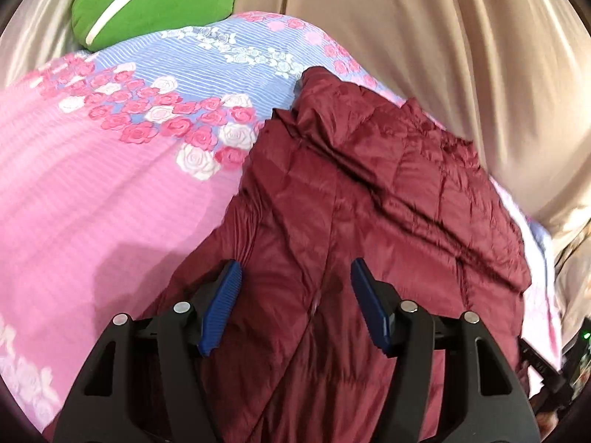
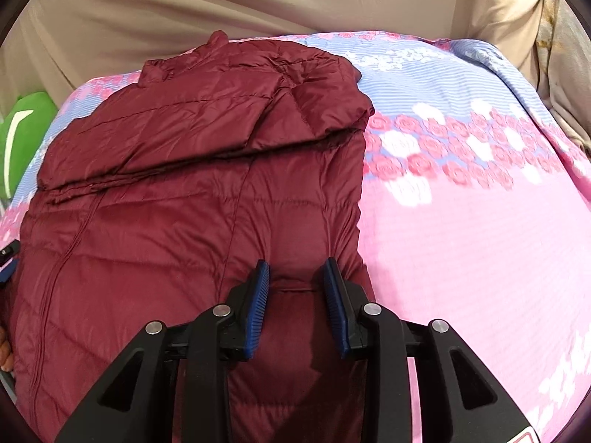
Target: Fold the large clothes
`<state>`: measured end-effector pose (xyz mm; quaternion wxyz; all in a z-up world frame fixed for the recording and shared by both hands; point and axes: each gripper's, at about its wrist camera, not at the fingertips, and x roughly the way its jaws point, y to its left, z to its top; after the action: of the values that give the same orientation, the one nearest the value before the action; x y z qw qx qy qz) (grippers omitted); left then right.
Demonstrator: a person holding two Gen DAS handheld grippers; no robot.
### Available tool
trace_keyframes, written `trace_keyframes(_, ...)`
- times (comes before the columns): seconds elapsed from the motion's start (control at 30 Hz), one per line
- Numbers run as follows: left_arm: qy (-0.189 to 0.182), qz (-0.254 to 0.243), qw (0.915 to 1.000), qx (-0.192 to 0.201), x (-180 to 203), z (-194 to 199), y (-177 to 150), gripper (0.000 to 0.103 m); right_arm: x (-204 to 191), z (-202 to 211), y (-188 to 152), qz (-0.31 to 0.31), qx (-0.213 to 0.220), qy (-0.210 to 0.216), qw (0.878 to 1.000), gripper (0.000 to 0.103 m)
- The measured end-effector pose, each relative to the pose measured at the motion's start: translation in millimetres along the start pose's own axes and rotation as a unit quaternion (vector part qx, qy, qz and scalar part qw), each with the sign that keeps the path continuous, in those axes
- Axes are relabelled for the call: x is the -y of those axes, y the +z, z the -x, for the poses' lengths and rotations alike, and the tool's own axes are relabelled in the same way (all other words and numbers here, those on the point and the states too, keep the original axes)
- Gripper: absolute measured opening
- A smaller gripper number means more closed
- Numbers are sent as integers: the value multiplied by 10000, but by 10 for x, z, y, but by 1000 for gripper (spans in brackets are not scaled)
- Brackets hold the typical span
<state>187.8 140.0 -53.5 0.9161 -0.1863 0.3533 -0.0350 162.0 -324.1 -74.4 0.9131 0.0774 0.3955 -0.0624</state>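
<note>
Jacket [image 2: 184,199]: I see it running lengthwise away from both grippers (sleeve folded across).
Left gripper [image 1: 295,306]: released, over it.
Right gripper [image 2: 295,306]: released, over its right edge.

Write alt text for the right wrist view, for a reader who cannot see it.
A dark red quilted jacket lies on a pink and blue rose-print bedspread, its upper part folded over itself. The right gripper hovers open over the jacket's near edge, gripping nothing. A green cushion peeks in at far left, beige fabric behind.
</note>
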Motion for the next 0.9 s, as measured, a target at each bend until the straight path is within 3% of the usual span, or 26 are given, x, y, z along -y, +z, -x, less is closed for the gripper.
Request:
trace_keyframes(0.03,55,-182,9998,-16,59,6,2,74,-3,24,-13,12,-1,11,10000,32)
trace_keyframes(0.13,145,-558,9983,-12,235,-11,38,77,-58,87,-19,160,-42,-89,9998,35)
trace_keyframes(0.2,14,-665,9978,-62,373,-20,180,77,-139,128,114,364,-58,13,9993,35)
trace_keyframes(0.3,-374,-830,9958,-99,658,-75,539,77,-275,208,552,460,178,289,9984,35)
trace_keyframes(0.4,-468,-1276,9906,-128,1069,-321,948,77,-459,122,1126,487,329,629,9963,35)
trace_keyframes(0.5,-235,-1738,9845,23,1438,-656,1212,77,-702,-239,1657,525,129,870,9947,32)
trace_keyframes(0.6,67,-2223,9749,-119,1725,-1121,1398,77,-927,-729,2082,477,-128,879,9949,25)
trace_keyframes(0.73,216,-2224,9742,-332,1814,-1641,1559,77,-1171,-1322,2468,342,-302,807,9957,19)
trace_keyframes(0.9,311,-2144,9749,-516,1748,-2111,1646,79,-1412,-1735,2680,664,-203,640,9955,15)
